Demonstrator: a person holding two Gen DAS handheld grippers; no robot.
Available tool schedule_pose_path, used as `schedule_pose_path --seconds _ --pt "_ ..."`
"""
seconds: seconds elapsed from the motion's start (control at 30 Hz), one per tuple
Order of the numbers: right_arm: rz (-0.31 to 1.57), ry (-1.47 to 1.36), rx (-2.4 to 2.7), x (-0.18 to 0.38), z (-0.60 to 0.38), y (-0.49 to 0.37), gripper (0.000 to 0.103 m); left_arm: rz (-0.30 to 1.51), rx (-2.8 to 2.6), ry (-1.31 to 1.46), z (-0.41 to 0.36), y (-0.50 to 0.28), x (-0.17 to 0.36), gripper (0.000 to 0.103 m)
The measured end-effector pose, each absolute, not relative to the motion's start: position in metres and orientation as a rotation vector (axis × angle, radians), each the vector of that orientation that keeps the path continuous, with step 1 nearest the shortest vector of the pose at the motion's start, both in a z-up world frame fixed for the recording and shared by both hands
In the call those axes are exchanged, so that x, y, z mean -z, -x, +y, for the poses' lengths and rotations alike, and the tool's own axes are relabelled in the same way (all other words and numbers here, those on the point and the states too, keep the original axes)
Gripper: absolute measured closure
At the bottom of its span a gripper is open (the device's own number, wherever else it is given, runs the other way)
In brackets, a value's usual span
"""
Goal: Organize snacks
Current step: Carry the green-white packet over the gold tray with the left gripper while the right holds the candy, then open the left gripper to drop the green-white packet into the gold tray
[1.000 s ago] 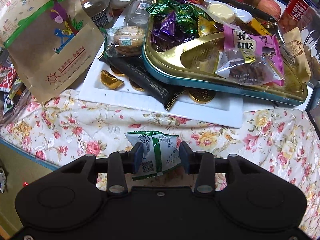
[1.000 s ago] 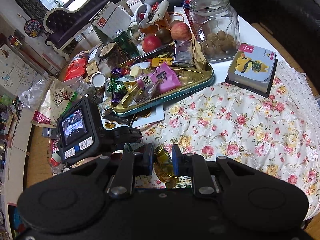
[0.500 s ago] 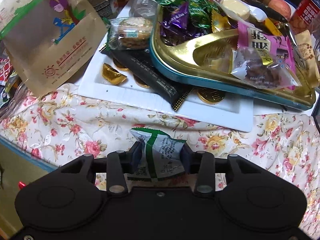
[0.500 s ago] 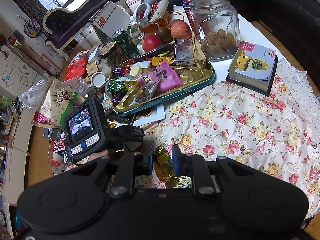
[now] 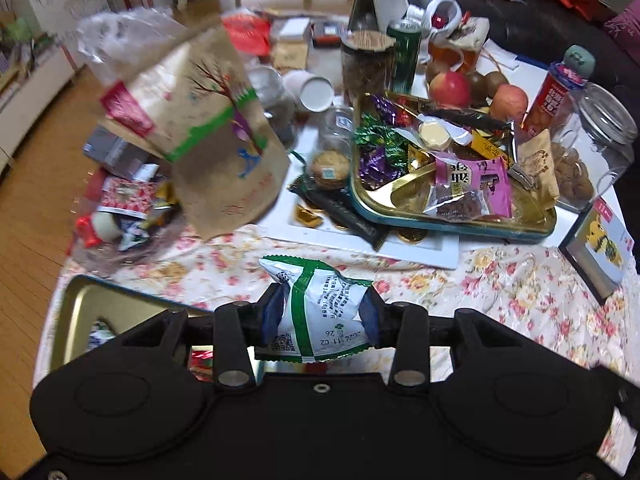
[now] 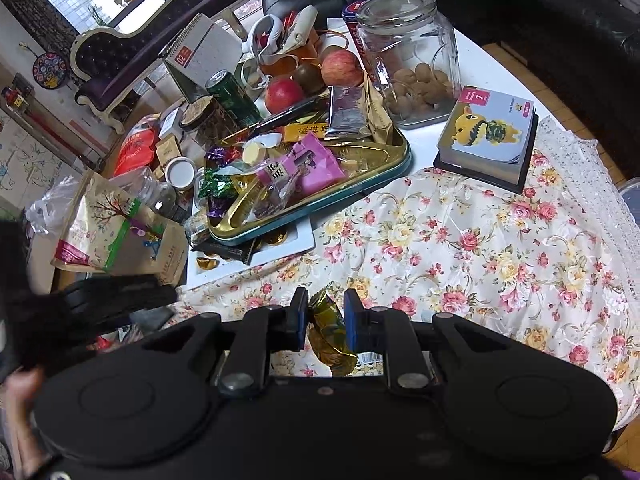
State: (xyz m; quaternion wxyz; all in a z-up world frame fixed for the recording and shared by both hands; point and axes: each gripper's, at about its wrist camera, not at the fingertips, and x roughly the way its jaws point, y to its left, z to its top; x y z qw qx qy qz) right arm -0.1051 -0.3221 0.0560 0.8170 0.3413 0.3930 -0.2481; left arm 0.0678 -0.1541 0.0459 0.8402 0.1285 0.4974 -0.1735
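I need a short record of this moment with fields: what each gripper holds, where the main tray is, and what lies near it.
left gripper: shut on white-and-green snack packet
right gripper: shut on gold-wrapped candy
gold tray: on the table, full of wrapped snacks
glass jar: behind the tray, holds round brown snacks
second tray: near left gripper, contents mostly hidden

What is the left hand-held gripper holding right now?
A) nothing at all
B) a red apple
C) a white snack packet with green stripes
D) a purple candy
C: the left hand-held gripper is closed on a white snack packet with green stripes, pinched between its two fingers above the flowery tablecloth, while the apples sit far back beside the gold tray.
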Motion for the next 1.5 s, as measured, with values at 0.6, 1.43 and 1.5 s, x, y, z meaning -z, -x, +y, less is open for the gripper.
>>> schedule_pose_path --seconds 0.6,1.43,1.5 --pt "1.055 -0.553 0.51 0.001 -0.276 0.103 0.083 1.015 0.338 -0.343 -0.061 0.006 -0.039 0.053" --pt "1.184 -0.486 0.307 0.019 -0.184 0.049 0.083 1.166 0.174 -0.307 0.009 -0.033 -0.003 0.053" --pt "1.183 -0.49 0.296 0.018 -0.177 0.043 0.083 1.167 0.162 -0.297 0.013 -0.036 -0.003 0.053"
